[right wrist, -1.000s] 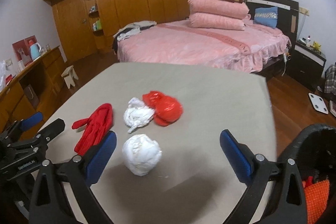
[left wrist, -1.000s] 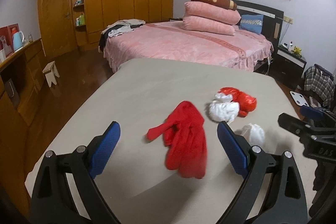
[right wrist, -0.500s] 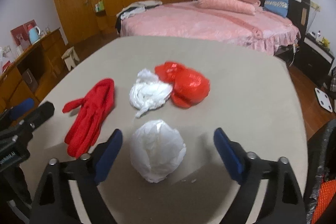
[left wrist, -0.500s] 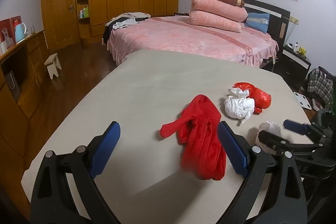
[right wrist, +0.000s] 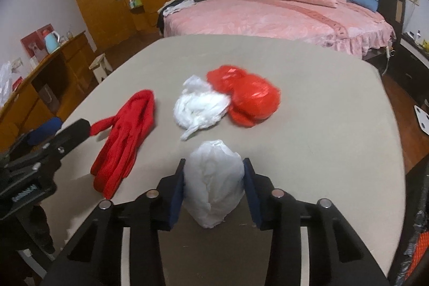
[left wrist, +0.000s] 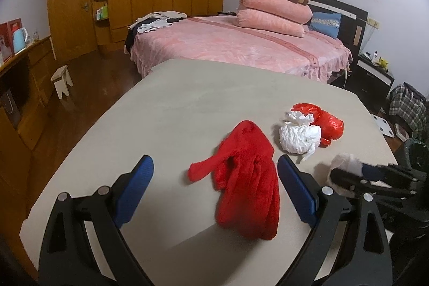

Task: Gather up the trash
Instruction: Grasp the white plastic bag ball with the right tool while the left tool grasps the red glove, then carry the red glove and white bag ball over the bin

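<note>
Since a sec ago the right gripper (right wrist: 213, 178) has dropped over the white plastic bag ball (right wrist: 213, 182) and its wide-spread jaws have come in; they're closing now, pads touching both sides of the ball, which sits on the beige table (right wrist: 321, 125) near its front edge. Left gripper (left wrist: 215, 192) hovers w/ jaws spread wide, nothing pinched, the red glove (left wrist: 246, 176) lying flat on the table between and ahead of its fingers. Further back: crumpled white bag (right wrist: 199, 106) touching the red plastic bag (right wrist: 249, 98). Pink bed (right wrist: 268, 18) behind the table.
</note>
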`<state>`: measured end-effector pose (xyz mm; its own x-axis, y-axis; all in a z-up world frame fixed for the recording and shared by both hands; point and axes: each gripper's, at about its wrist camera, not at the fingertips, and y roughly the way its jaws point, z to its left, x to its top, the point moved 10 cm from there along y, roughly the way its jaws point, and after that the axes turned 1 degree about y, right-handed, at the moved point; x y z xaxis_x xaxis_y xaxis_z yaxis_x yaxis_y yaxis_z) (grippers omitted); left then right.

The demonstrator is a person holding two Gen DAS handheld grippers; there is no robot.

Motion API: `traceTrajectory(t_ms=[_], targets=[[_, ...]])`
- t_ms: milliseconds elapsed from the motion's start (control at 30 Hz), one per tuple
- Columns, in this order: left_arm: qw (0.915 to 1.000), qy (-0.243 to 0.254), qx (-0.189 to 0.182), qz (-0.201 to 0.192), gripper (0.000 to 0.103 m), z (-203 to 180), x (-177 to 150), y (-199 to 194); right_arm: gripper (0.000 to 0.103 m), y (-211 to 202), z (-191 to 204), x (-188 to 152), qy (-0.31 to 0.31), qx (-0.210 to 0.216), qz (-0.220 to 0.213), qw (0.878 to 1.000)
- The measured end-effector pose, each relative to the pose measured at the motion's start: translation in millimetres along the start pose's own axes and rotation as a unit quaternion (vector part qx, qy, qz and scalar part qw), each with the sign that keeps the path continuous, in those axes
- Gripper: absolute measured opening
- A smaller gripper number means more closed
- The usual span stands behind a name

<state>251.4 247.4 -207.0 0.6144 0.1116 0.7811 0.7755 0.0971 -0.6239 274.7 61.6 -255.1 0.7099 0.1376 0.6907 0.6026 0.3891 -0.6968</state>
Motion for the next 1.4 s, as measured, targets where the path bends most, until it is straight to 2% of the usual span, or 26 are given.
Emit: traceTrajectory(t_ms=[300,433,500,533,633,667,733,767,833,1400], targets=[[0.9997,0.006,-0.008,0.024,0.091,-10,7,30,0.041,-5,-29,22,0.01,-0.025,-0.017,0.999],[0.9987,0.013,-0.012,0.047,0.091,-16,5,47,0.041,-1,-37,29,0.014,-0.029,-0.018,0.999],[0.9978,0.015,-0.016,0.062,0.087,-19,1,55,0.041,1,-40,31,0.013,-0.03,-0.019,0.999],[0.997,0.017,-0.021,0.073,0.08,-21,-2,60,0.041,1,-40,31,0.012,-0.031,-0.019,0.999],[0.9942,0.019,-0.036,0.099,0.066,-26,-9,70,0.041,1,-40,30,0.009,-0.031,-0.018,0.999],[0.9936,0.02,-0.042,0.103,0.055,-28,-12,71,0.041,1,-40,29,0.009,-0.03,-0.017,0.999],[0.9924,0.02,-0.058,0.107,0.041,-33,-15,72,0.041,0,-38,28,0.006,-0.03,-0.017,0.999],[0.9925,0.022,-0.059,0.105,0.03,-35,-15,71,0.041,-1,-38,28,0.005,-0.03,-0.017,0.999],[0.9928,0.024,-0.065,0.098,0.017,-39,-13,67,0.041,-5,-37,29,0.004,-0.028,-0.021,0.999],[0.9973,0.009,-0.072,0.011,0.015,-67,35,-17,0.041,-67,-32,53,0.01,-0.01,-0.075,0.997]])
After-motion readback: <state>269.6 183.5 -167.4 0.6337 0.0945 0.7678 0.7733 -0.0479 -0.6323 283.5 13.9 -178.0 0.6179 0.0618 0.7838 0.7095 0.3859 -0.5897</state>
